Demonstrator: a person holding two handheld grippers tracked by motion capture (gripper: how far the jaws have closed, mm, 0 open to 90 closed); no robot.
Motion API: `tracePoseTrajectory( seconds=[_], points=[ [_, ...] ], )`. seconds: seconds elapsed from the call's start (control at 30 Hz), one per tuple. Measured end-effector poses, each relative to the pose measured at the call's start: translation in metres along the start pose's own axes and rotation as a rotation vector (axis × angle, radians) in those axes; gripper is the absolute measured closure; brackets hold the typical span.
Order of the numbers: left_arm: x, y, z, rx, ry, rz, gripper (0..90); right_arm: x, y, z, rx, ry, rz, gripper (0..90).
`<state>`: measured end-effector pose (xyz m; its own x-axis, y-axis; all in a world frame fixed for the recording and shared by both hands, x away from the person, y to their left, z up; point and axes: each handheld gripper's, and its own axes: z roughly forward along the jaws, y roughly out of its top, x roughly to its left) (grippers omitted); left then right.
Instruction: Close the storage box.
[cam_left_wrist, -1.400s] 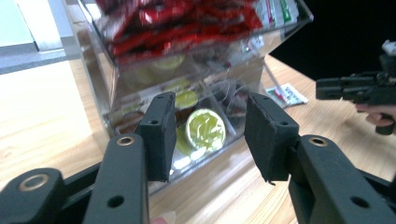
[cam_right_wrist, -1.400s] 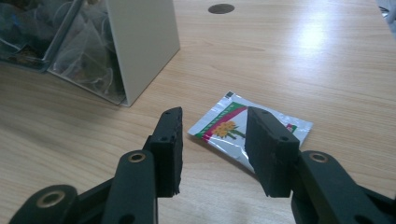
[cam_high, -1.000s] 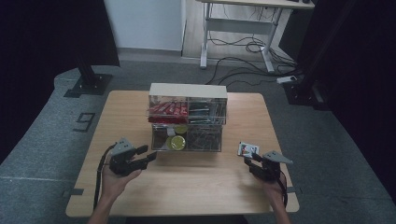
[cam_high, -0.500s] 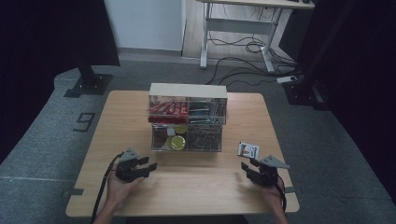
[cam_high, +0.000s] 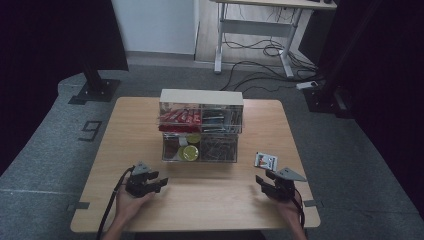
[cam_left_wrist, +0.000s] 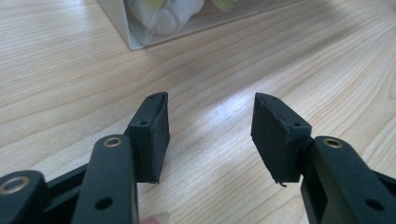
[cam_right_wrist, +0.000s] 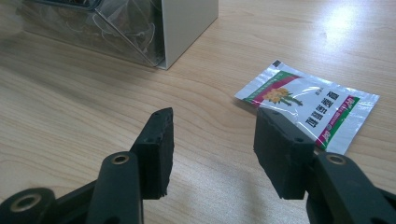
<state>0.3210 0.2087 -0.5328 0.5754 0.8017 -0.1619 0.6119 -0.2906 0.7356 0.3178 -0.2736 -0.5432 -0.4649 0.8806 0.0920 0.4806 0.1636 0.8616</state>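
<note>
Your right gripper (cam_right_wrist: 212, 140) is hovering released, jaws just been widening, nothing between them; the sachet (cam_right_wrist: 308, 103) is lying flat just ahead, its near edge partly hidden behind the right-hand jaw. Your left gripper (cam_left_wrist: 210, 135) is also released, jaws spreading over bare table (cam_left_wrist: 70, 70). Clear organiser (cam_high: 201, 125) ahead, contents blurred, cut off

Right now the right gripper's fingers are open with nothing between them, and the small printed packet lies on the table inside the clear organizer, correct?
Not quite. The printed packet lies on the bare table outside the clear organizer, just ahead of the right gripper, as the right gripper view shows. The rest holds: its fingers are open with nothing between them.
</note>
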Motion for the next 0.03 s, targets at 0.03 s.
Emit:
tracePoseTrajectory(
  seconds=[0.03],
  points=[
    [0.0004,-0.0009,0.0006,0.004,0.007,0.003,46.4,0.0002,-0.0001,0.0003,0.001,0.0,0.0,47.2]
  ],
)
